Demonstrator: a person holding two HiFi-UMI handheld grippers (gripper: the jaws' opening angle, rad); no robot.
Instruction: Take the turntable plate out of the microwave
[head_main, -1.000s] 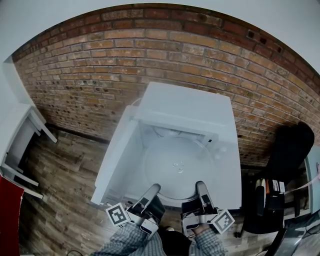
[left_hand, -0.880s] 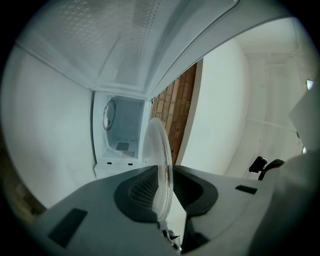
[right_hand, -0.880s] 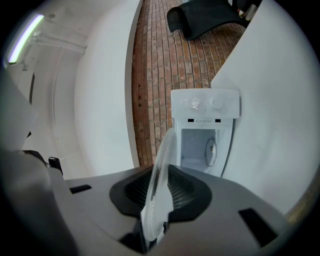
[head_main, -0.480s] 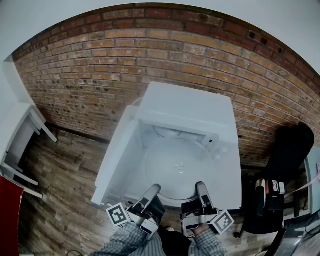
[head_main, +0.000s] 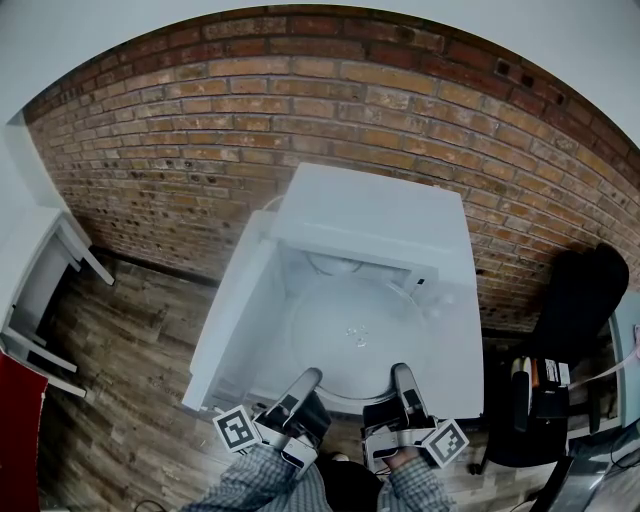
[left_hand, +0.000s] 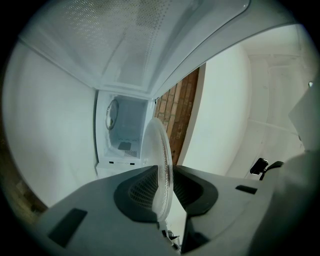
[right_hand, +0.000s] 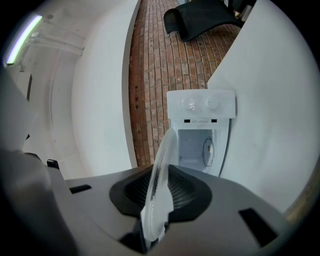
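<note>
The glass turntable plate (head_main: 350, 330) is held level in front of the open white microwave (head_main: 375, 210), gripped at its near rim by both grippers. The left gripper (head_main: 305, 380) is clamped on the rim's left part and the right gripper (head_main: 402, 375) on its right part, the two set near each other.

In the left gripper view the plate (left_hand: 162, 165) is seen edge-on, pinched between the ribbed dark pads of the left gripper (left_hand: 162, 192), with the microwave (left_hand: 122, 135) and its lit cavity seen beyond. In the right gripper view the plate (right_hand: 162, 170) is likewise squeezed between the pads of the right gripper (right_hand: 160, 192), and the microwave (right_hand: 200, 107) is shown behind it with two knobs on its panel.

The microwave door (head_main: 225, 320) is swung open to the left. A brick wall (head_main: 300, 110) is seen behind, a wooden floor (head_main: 120, 390) below, and a black chair (head_main: 580, 290) at the right.
</note>
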